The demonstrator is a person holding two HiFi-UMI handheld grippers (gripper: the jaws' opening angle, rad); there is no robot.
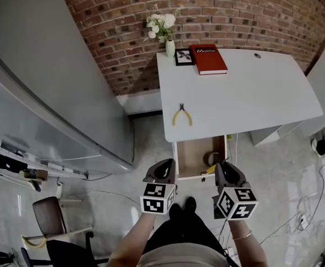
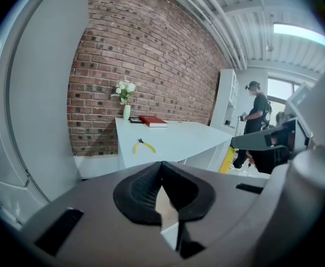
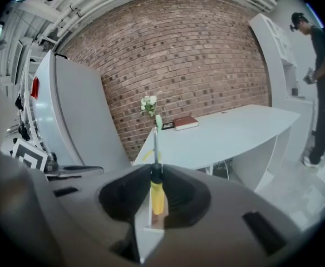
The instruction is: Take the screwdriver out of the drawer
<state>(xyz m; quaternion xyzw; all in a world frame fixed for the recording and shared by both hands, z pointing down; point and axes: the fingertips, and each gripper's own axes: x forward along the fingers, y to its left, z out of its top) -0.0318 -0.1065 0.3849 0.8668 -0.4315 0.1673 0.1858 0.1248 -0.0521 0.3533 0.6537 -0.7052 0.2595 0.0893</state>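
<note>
Right gripper pinches the screwdriver by its yellow handle, shaft jutting forward.

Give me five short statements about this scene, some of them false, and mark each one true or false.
1. The right gripper grips a yellow-handled screwdriver. True.
2. The drawer is shut. False: it is pulled open under the table.
3. The pliers lie on the table. True.
4. The red book lies in the drawer. False: it lies on the table, beside the picture frame.
5. The left gripper holds the pliers. False: its jaws are together and empty.
</note>
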